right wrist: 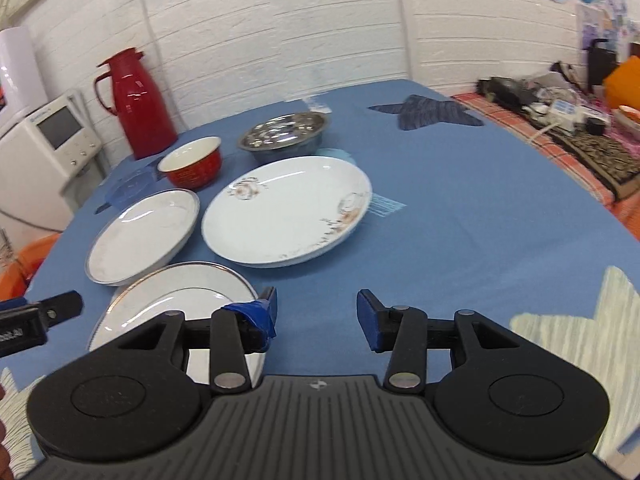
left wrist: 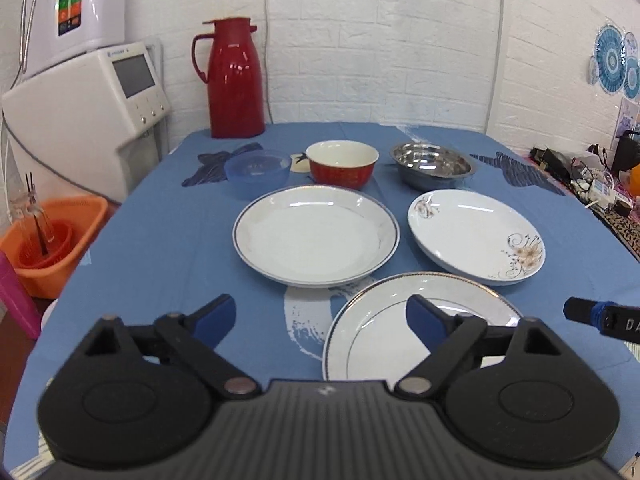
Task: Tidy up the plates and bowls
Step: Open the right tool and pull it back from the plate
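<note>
Nothing's stacked right now: three plates are sitting apart on the blue cloth [left wrist: 160,240], namely the near plate [left wrist: 384,340], the middle plate [left wrist: 316,236] and the flowered plate [left wrist: 476,236]. Behind them, three bowls are lining up singly: blue bowl [left wrist: 258,172], red bowl [left wrist: 343,164], steel bowl [left wrist: 432,164]. The left gripper [left wrist: 320,318] and right gripper [right wrist: 316,312] are both hovering with jaws apart, holding nothing. If organizing means stacking, all of it's left.

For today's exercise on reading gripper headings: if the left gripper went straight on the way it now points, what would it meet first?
Probably the large rimmed plate. The left gripper is open; the nearest plate lies mostly under its right finger, slightly off-centre. Depth is uncertain.
</note>
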A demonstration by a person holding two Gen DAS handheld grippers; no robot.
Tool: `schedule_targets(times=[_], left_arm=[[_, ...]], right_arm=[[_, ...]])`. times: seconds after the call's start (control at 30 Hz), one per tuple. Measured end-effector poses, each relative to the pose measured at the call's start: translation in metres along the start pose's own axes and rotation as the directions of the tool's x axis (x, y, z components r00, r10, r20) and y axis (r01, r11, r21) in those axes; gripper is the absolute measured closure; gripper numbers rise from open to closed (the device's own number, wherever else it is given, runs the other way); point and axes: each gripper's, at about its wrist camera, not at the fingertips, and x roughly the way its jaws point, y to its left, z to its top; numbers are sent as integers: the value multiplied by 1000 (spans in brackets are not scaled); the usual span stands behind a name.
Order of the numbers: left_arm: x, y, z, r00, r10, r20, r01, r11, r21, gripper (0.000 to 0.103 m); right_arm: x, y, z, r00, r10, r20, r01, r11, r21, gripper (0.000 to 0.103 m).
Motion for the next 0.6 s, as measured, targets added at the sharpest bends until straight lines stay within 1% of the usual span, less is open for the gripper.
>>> schedule_targets(times=[0.03,0.1,0.13,0.23,0.3,0.33,0.43,0.5,0.6], left_arm=[[-7,-6,-1,1000,4,17,-4,1000,10,15],[-21,-14,-5,998,4,60,-3,1000,-7,15],[-29,-18,-7,997,-7,83,8,1000,-13,15],[-50,-33,-14,992,-28,125,25,999,21,15],[-63,-46,-21,991,-45,127,38,997,62,15],[-69,-52,-25,990,-64,123,54,995,81,15],[-84,-68,-41,990,-105,92,94,989,114,14],[-92,-75,-51,990,-117,77,107,987,123,14],[-105,-82,-68,990,-123,74,112,984,135,14]], right_arm=[[-5,-1,-5,1000,-27,15,27,1000,3,75],[-17,-6,-16,996,-49,72,48,999,10,75],[-23,-9,-19,994,-63,86,62,998,15,74],[-39,-18,-24,991,-69,115,64,997,45,74],[-49,-23,-30,984,-86,158,79,995,54,74],[-53,-24,-34,979,-111,172,100,993,68,74],[-62,-30,-43,976,-123,182,107,990,95,73],[-69,-32,-49,975,-136,177,120,988,97,73],[-82,-34,-58,967,-158,201,142,986,90,72]])
